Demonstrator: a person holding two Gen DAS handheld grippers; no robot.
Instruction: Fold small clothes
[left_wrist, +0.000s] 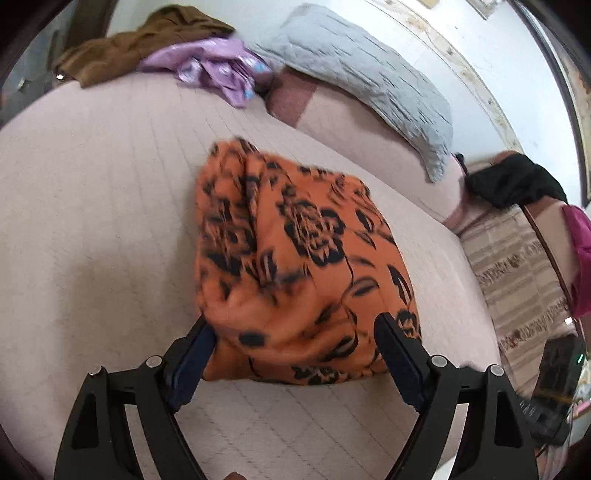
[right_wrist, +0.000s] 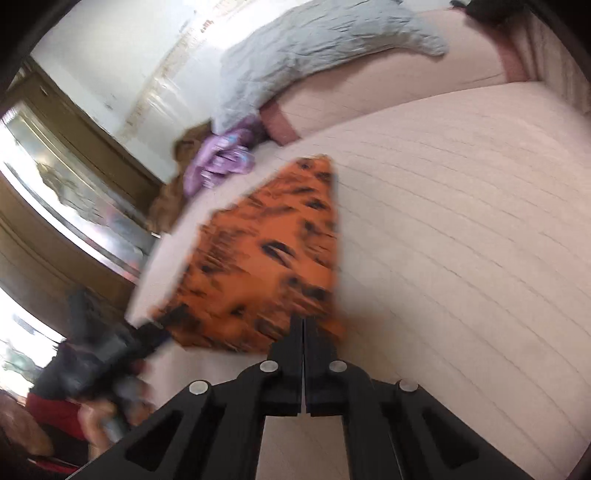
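Note:
An orange cloth with a black flower print (left_wrist: 303, 251) lies bunched on the pale pink bed cover (left_wrist: 92, 221). My left gripper (left_wrist: 295, 321) stands wide, one finger on each side of the cloth's near end; the pads do not visibly press on it. In the right wrist view the same cloth (right_wrist: 266, 251) is blurred. My right gripper (right_wrist: 303, 323) has its jaws together at the cloth's near edge, with orange fabric bulging around the tips. The left gripper (right_wrist: 110, 350) shows there as a dark blur at the cloth's left corner.
At the head of the bed lie a grey quilted pillow (left_wrist: 369, 74), a crumpled lilac garment (left_wrist: 218, 66) and a brown garment (left_wrist: 147, 40). A black garment (left_wrist: 513, 181) and a pink one (left_wrist: 580, 258) lie at the right, beside a striped rug (left_wrist: 517, 280).

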